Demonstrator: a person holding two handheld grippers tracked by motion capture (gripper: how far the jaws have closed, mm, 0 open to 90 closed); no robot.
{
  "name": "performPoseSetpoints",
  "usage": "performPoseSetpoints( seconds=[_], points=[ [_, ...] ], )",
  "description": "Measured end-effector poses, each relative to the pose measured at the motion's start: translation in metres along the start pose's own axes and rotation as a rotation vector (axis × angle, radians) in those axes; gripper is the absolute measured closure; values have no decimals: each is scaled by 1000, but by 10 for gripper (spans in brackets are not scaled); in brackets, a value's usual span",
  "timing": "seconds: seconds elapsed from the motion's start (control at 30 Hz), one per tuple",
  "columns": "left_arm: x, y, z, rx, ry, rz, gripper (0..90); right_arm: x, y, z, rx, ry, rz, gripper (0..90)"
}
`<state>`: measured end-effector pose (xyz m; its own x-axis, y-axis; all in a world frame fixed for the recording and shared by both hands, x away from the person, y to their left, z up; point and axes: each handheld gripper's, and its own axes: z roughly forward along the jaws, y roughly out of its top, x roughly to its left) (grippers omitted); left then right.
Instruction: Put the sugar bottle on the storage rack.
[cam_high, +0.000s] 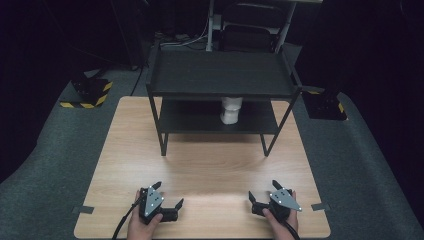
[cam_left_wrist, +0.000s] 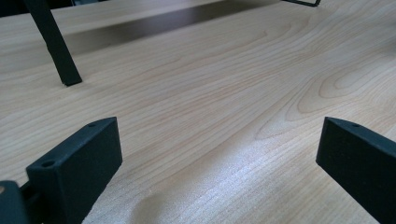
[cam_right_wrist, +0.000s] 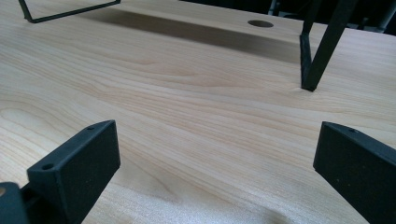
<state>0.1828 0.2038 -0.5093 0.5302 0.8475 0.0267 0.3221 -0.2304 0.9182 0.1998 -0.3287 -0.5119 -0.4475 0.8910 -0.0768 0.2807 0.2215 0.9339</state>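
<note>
Both tongs rest low at the near edge of the wooden table (cam_high: 200, 165): the left gripper (cam_high: 168, 195) and the right gripper (cam_high: 262, 192) have jaws spread wide, nothing between them. A white cup (cam_high: 231, 110) stands on the black shelf's (cam_high: 220, 75) lower tier, well apart from both.

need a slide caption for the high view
Two hand-held grippers, left and right, open on a wooden table before a black shelf.

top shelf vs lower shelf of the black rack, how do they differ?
The top shelf is bare; the lower shelf carries a white cup. The top shelf is in full view from above; the lower shelf is partly hidden beneath it. Both are flat, dark and level.
</note>
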Motion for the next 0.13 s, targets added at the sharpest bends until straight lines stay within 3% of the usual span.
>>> performPoseSetpoints(
  seconds=[0.13],
  points=[
    [0, 0, 0, 1, 0, 4, 5, 3, 2, 0, 10, -3, -24, 4]
  ],
)
